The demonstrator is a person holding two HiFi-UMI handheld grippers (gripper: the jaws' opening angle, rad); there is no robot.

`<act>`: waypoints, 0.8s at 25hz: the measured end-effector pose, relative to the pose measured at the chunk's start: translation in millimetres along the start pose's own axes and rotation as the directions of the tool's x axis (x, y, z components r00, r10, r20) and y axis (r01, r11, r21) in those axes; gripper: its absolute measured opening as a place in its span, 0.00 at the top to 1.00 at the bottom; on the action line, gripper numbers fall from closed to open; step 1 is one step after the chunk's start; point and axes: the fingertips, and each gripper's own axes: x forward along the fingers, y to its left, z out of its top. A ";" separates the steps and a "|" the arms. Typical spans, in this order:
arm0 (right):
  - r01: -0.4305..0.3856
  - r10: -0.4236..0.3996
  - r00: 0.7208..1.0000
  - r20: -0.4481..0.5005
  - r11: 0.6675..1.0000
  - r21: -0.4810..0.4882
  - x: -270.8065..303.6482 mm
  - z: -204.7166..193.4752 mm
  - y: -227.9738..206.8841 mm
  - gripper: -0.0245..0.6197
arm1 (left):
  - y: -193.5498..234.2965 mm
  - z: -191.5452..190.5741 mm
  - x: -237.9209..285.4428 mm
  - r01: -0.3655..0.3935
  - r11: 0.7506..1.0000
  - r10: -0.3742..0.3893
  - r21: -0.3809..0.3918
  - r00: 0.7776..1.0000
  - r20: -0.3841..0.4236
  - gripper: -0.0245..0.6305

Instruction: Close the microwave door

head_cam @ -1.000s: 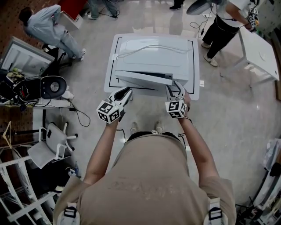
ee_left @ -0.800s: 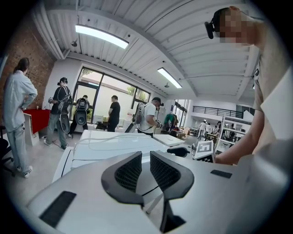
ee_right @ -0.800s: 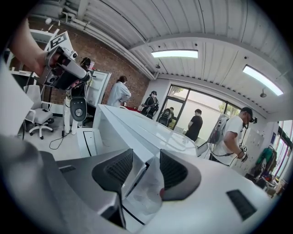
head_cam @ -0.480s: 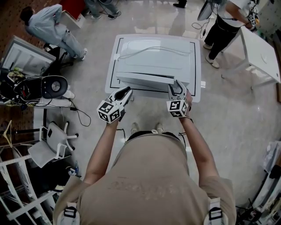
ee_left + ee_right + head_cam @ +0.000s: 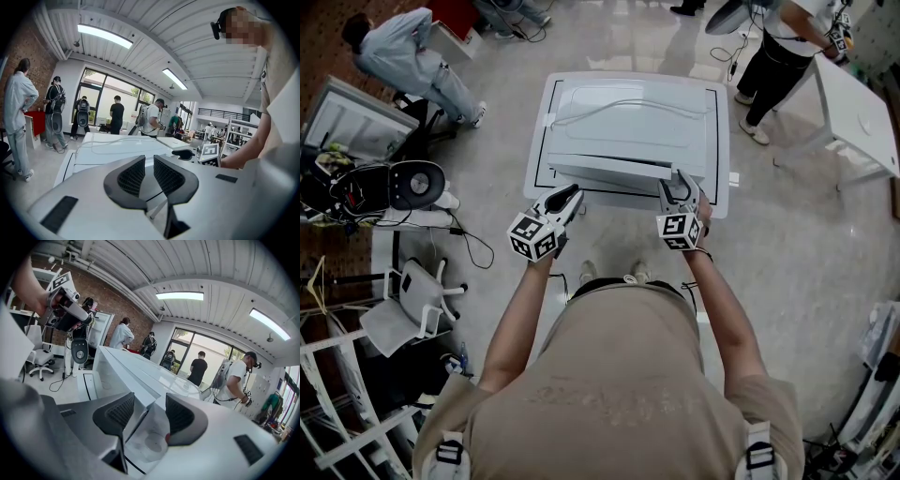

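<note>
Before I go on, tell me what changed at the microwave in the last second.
The right gripper seems to have eased the door slightly nearer shut. Its jaws have just opened wider, the door's edge between them. The left gripper stayed put.

The microwave (image 5: 633, 117) has a smooth white casing with a faint sheen, its door (image 5: 609, 171) looks the same, and the table (image 5: 722, 141) under it is smooth white too. The floor (image 5: 787, 234) is pale, polished and glossy enough to mirror the lights. The left claw (image 5: 149, 164) is matt light-grey plastic with black, finely ribbed pads (image 5: 132, 176); the person's shirt (image 5: 619, 375) is matt beige cloth.
</note>
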 end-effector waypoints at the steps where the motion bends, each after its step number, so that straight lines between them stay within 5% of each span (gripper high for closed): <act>1: -0.001 0.001 1.000 0.000 1.000 0.002 -0.3 0.3 -0.5 0.65 | -0.5 0.1 0.1 0.000 1.000 0.000 0.000 1.000 0.000 0.89; 20: -0.013 0.013 1.000 -0.012 1.000 -0.001 0.3 3.2 -2.7 0.63 | -5.2 -3.3 -5.4 -0.009 1.000 0.009 -0.007 1.000 -0.012 0.89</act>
